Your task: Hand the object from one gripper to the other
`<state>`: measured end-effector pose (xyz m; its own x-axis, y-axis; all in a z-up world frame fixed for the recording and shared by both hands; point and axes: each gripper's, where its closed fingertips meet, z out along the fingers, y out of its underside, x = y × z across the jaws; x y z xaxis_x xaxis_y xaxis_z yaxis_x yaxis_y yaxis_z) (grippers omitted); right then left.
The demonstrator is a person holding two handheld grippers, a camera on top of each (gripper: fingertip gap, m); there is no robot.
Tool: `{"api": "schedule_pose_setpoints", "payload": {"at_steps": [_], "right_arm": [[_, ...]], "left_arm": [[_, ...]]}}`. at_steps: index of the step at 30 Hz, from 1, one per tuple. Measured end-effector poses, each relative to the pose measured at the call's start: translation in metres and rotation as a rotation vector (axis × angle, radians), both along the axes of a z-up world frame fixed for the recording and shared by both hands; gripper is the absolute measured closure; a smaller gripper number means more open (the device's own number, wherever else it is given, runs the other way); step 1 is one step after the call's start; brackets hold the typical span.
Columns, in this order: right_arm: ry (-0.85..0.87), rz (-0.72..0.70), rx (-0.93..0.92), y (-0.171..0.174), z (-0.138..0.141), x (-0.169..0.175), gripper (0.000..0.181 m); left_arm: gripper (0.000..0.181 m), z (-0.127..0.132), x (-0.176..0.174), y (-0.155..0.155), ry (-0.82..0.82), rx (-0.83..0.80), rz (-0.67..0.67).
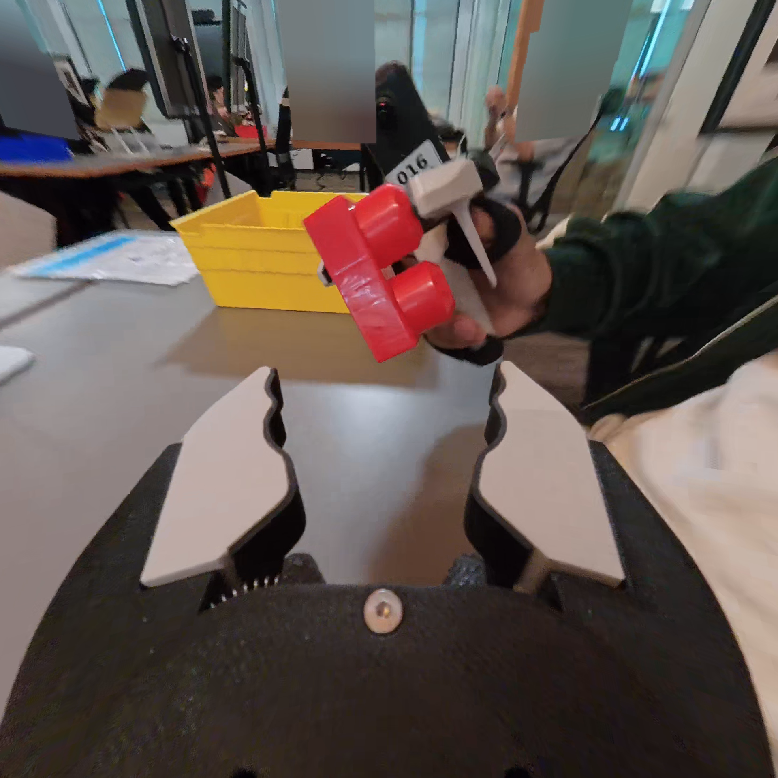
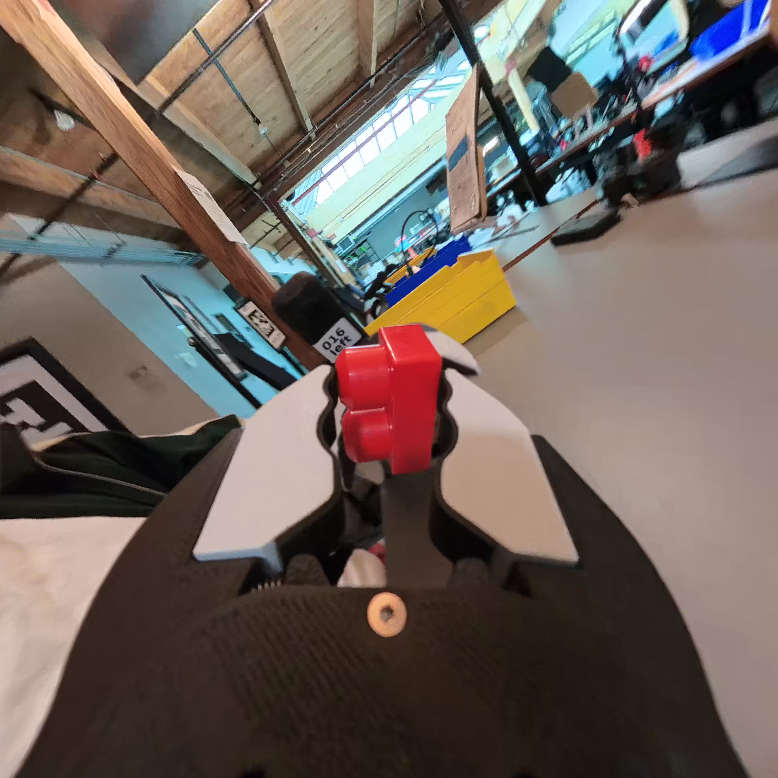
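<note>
The left claw stood spread and empty low over the grey counter, its jaws aimed past the red two-stud toy brick rather than around it. Just beyond, the right claw was pinching that brick in the air in front of the yellow bin, studs toward one jaw and flat base toward the other, the brick tilted. A slip looked the likeliest failure: the hard, glossy plastic was held only at the fingertips, and a release before the left claw closed would likely drop it onto the counter short of the bin. The bare hand gripping the right claw's handle reached in from the bin's right, green sleeve extended, wrist cocked.
</note>
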<state>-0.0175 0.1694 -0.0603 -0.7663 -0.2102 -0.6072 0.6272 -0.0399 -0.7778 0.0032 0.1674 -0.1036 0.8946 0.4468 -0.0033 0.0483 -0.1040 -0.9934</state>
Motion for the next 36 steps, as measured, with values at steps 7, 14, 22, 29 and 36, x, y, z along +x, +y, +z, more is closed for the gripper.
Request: {"api": "schedule_pose_setpoints", "payload": {"at_steps": [7, 14, 22, 29, 36], "right_arm": [[-0.317, 0.276, 0.072, -0.011, -0.022, 0.022, 0.135], [-0.427, 0.419, 0.114, -0.016, -0.031, 0.042, 0.135], [-0.395, 0.375, 0.109, -0.019, -0.035, 0.039, 0.129], [-0.213, 0.139, 0.165, -0.023, -0.046, 0.014, 0.097], [-0.078, -0.064, 0.187, -0.015, -0.045, -0.014, 0.1]], "left_arm": [[0.076, -0.003, 0.009, 0.002, 0.319, -0.266, 0.007], [0.094, -0.008, 0.019, 0.006, 0.339, -0.291, -0.059], [0.108, -0.013, 0.022, 0.009, 0.299, -0.318, -0.067], [0.107, -0.016, -0.001, -0.006, 0.319, -0.441, 0.123], [0.108, -0.018, -0.027, -0.035, 0.29, -0.555, 0.351]]}}
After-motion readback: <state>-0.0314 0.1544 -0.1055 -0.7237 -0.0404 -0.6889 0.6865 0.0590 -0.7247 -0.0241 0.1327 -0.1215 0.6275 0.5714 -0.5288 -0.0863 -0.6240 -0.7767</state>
